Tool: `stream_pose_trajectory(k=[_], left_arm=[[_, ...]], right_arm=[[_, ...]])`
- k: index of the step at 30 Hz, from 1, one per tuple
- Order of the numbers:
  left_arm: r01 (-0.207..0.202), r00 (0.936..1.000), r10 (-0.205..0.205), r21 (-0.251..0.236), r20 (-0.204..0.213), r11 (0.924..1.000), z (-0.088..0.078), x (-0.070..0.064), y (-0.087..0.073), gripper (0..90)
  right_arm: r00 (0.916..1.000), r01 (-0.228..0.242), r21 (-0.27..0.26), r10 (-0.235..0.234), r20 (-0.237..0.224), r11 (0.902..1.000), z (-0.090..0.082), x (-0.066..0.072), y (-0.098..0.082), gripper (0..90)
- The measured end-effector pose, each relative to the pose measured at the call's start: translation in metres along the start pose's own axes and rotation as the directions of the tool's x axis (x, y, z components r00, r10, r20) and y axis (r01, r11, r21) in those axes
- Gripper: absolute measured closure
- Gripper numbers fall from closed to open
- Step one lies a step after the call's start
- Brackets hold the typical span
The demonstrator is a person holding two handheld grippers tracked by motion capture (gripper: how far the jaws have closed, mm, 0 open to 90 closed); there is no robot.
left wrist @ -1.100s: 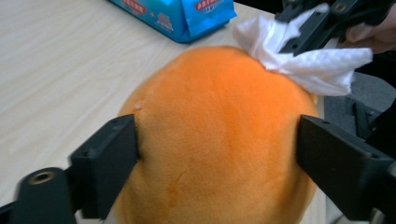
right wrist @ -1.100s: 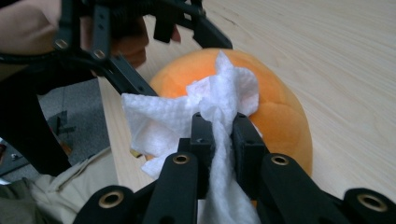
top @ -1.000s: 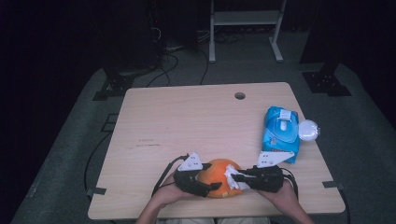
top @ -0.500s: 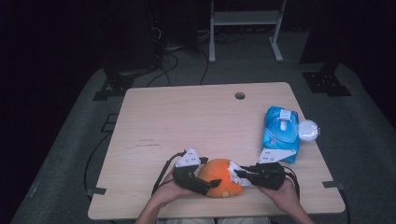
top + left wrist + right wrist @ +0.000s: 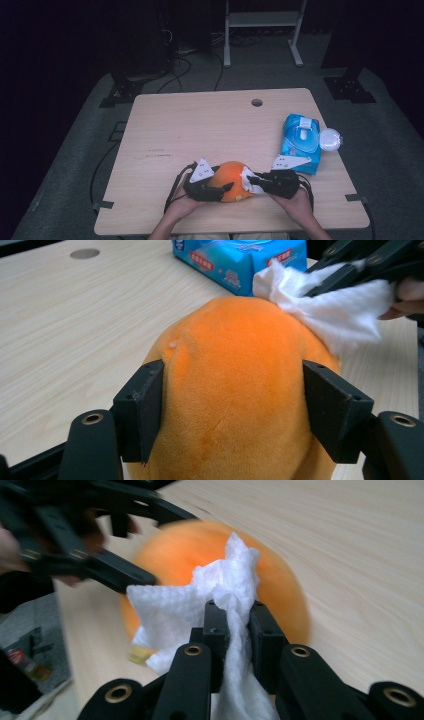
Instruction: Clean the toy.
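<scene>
Orange plush toy (image 5: pixel 235 390) sits clamped between my left gripper's (image 5: pixel 232 405) jaws, which have just been closing on it, on the counter (image 5: pixel 200 130). My right gripper (image 5: pixel 235 630), clenched on a white wipe (image 5: pixel 200 605), presses it against the toy's far side.

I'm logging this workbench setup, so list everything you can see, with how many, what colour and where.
Plush toy: one, orange, near edge of the table, between both grippers.
Wipe: one, white, pressed on the toy's right side.
Wipes pack: one, blue, right side of the table.
Round lid: one, white, at the pack's right edge.
Table: one, light wood, with a hole near the far edge.
Left gripper: one, black, jaws against the toy's sides, having just been closing.
Right gripper: one, black, pinching the wipe.
Hands: two, at the near edge.
</scene>
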State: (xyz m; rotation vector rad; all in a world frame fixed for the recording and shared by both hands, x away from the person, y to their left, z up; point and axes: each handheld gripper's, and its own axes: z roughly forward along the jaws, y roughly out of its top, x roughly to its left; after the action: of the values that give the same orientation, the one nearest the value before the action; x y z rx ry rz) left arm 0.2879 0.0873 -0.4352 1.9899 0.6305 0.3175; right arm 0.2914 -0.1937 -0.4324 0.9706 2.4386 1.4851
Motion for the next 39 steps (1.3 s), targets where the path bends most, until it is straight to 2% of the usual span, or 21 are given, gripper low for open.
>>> stream_pose_trajectory(k=[2, 4, 7, 9, 12, 14, 15, 18, 20, 21, 22, 24, 25, 27, 29, 31, 32, 34, 35, 37, 39], left_arm=[[0.03, 0.9996, -0.03, -0.003, 0.002, 0.9995, 0.0, 0.003, -0.001, 29.2], [0.045, 0.999, -0.045, -0.002, 0.005, 0.999, 0.001, 0.005, -0.002, 27.7], [0.046, 0.9989, -0.046, -0.003, 0.0, 0.9989, 0.001, 0.004, -0.003, 26.3], [0.044, 0.999, -0.044, -0.006, 0.006, 0.999, 0.001, 0.004, -0.003, 25.7], [0.009, 0.9999, -0.009, -0.013, 0.013, 0.9999, 0.003, -0.003, -0.002, 25.1], [-0.03, 0.9995, 0.03, -0.001, 0.003, 0.9995, 0.005, -0.009, 0.001, 25.1], [-0.046, 0.9989, 0.046, 0.005, -0.002, 0.9989, 0.006, -0.012, 0.002, 25.1], [-0.077, 0.997, 0.078, 0.011, -0.001, 0.9969, 0.007, -0.017, 0.002, 25.1], [-0.084, 0.9965, 0.084, 0.012, 0.004, 0.9964, 0.007, -0.019, 0.003, 24.1], [-0.078, 0.9968, 0.077, 0.012, 0.02, 0.9969, 0.006, -0.018, 0.004, 22.2], [-0.052, 0.998, 0.052, 0.004, 0.036, 0.9987, 0.003, -0.015, 0.006, 20.4], [0.023, 0.9986, -0.022, -0.025, 0.047, 0.9994, -0.003, -0.005, 0.008, 19.0], [0.047, 0.9979, -0.045, -0.028, 0.046, 0.9985, -0.004, -0.002, 0.007, 19.0], [0.051, 0.9975, -0.051, -0.005, 0.048, 0.9987, -0.001, 0.0, 0.004, 19.7], [0.032, 0.9987, -0.032, 0.003, 0.041, 0.9995, 0.004, -0.004, 0.002, 22.8], [-0.001, 0.999, 0.001, 0.001, 0.044, 1.0, 0.006, -0.01, 0.006, 23.3], [-0.019, 0.999, 0.019, 0.001, 0.041, 0.9998, 0.007, -0.013, 0.008, 23.2], [-0.038, 0.9981, 0.037, 0.002, 0.05, 0.9993, 0.004, -0.014, 0.01, 19.6], [-0.035, 0.9977, 0.035, -0.004, 0.058, 0.9994, 0.001, -0.013, 0.011, 18.2], [0.0, 0.9977, 0.001, -0.015, 0.068, 0.9999, -0.003, -0.008, 0.01, 15.6], [0.022, 0.9974, -0.024, 0.028, 0.068, 0.9994, -0.001, -0.002, 0.007, 13.0]], right_arm=[[0.9988, -0.034, 0.017, 0.034, 0.036, 0.9993, -0.002, -0.007, -0.005, 79.9], [0.9982, -0.054, -0.004, 0.054, 0.024, 0.9985, -0.004, -0.004, -0.006, 79.9], [1.0, -0.002, -0.044, 0.001, -0.006, 0.999, -0.003, 0.011, 0.002, 79.9], [0.9996, 0.026, -0.041, -0.026, 0.007, 0.9988, -0.001, 0.015, 0.003, 79.9], [0.9984, -0.025, 0.002, 0.025, 0.051, 0.9997, 0.002, 0.0, -0.003, 80.0], [0.9963, -0.062, 0.011, 0.061, 0.06, 0.998, 0.0, -0.008, -0.004, 80.0], [0.9969, -0.058, -0.001, 0.058, 0.054, 0.9983, -0.002, -0.006, -0.003, 80.0], [0.9997, 0.009, -0.053, -0.008, 0.025, 0.9985, -0.005, 0.01, 0.006, 79.9], [0.9985, 0.04, -0.042, -0.038, 0.041, 0.9983, -0.003, 0.015, 0.01, 79.9], [0.9983, 0.034, -0.033, -0.032, 0.049, 0.9989, -0.002, 0.013, 0.008, 80.0], [0.999, 0.012, -0.028, -0.011, 0.044, 0.9995, 0.0, 0.009, 0.005, 80.0], [0.9987, -0.017, -0.026, 0.018, 0.047, 0.9995, 0.0, 0.003, 0.0, 80.1], [0.9979, -0.011, -0.018, 0.012, 0.063, 0.9998, -0.001, 0.002, 0.0, 80.1], [0.9973, -0.009, -0.026, 0.011, 0.073, 0.9996, -0.002, 0.004, 0.002, 80.1], [0.9976, 0.015, -0.042, -0.012, 0.068, 0.999, -0.003, 0.011, 0.006, 80.1], [0.9988, 0.047, -0.072, -0.046, 0.016, 0.9963, -0.004, 0.023, 0.012, 80.1], [0.997, 0.077, -0.073, -0.076, 0.014, 0.9944, -0.004, 0.029, 0.015, 80.1], [0.9921, 0.117, -0.041, -0.115, 0.051, 0.9923, -0.001, 0.032, 0.015, 80.2], [0.9941, 0.097, -0.035, -0.095, 0.052, 0.9947, 0.001, 0.027, 0.012, 80.3], [0.9967, 0.061, -0.034, -0.059, 0.056, 0.9975, 0.0, 0.017, 0.007, 80.3], [0.9956, 0.054, -0.036, -0.051, 0.078, 0.9979, -0.004, 0.014, 0.008, 80.3]])
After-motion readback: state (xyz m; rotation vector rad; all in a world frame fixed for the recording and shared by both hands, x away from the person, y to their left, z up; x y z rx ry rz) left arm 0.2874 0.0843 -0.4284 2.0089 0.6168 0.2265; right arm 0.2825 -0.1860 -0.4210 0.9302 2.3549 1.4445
